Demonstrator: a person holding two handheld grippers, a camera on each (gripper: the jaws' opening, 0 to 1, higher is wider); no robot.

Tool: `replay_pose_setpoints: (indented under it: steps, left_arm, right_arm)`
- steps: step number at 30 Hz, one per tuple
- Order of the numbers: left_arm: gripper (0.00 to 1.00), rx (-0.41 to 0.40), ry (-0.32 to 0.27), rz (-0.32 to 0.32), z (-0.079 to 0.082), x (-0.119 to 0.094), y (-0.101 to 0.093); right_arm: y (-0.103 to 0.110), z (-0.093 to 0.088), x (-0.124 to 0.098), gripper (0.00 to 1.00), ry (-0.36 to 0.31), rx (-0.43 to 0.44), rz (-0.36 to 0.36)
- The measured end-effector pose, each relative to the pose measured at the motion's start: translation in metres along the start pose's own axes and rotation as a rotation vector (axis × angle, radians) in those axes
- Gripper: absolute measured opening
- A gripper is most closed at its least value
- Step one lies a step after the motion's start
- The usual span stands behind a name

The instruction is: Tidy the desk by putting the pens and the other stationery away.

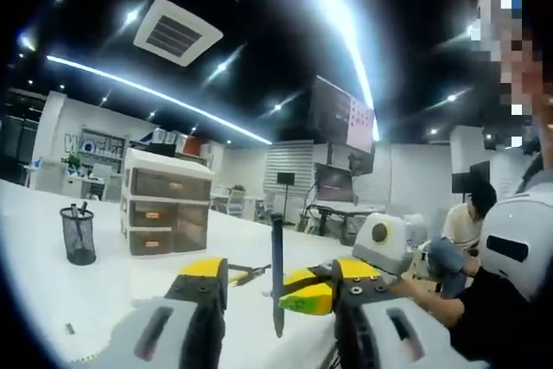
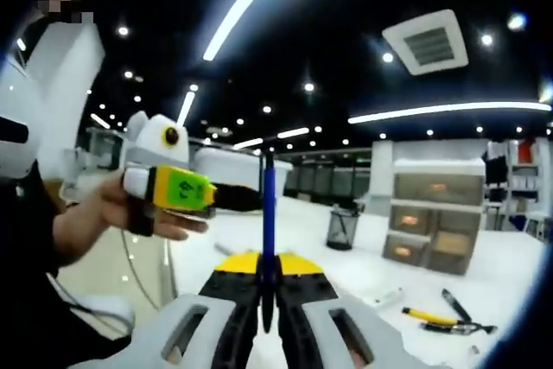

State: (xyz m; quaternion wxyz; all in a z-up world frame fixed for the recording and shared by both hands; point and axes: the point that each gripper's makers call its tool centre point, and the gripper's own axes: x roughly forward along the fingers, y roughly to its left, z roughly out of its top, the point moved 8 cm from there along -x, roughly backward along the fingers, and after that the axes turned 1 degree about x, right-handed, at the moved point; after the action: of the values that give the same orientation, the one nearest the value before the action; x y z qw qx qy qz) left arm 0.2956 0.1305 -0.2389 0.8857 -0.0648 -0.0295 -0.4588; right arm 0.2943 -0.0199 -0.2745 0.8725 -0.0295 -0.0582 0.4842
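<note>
White table [image 2: 518, 261] stretched across a bright office with strip lights overhead. On it stood a black mesh pen cup [image 1: 79, 235] holding a few pens, and beside it a white drawer unit [image 1: 167, 202] with translucent drawers. Loose tools [image 2: 448, 315], one yellow-handled, lay on the table near the drawers. The right gripper [image 2: 268, 267] was pressed together on a blue pen [image 2: 269, 213], held upright above the table. The left gripper [image 1: 276, 281] stood spread, its jaws on either side of that pen [image 1: 277, 265] without clearly touching it. A hand [image 2: 117, 213] carried the left gripper.
</note>
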Motion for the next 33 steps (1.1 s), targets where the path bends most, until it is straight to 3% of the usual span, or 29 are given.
replay_pose_setpoints:
  steps: [14,21,27,33]
  left_arm:
    - [0.24,0.040,0.003,-0.039,-0.007,0.004,-0.004]
    - [0.08,0.037,-0.010,-0.010,-0.008,0.003,0.000]
    - [0.07,-0.005,-0.032,-0.013,-0.009,0.002,0.000]
    - [0.07,0.041,-0.022,-0.003,-0.007,0.002,-0.003]
  right_arm:
    - [0.009,-0.003,0.005,0.04,-0.007,0.018,0.037]
    - [0.011,-0.005,0.006,0.04,-0.007,0.023,0.043]
    - [0.014,-0.004,0.005,0.04,-0.013,0.027,0.043]
    - [0.016,-0.004,0.006,0.05,-0.018,0.019,0.044]
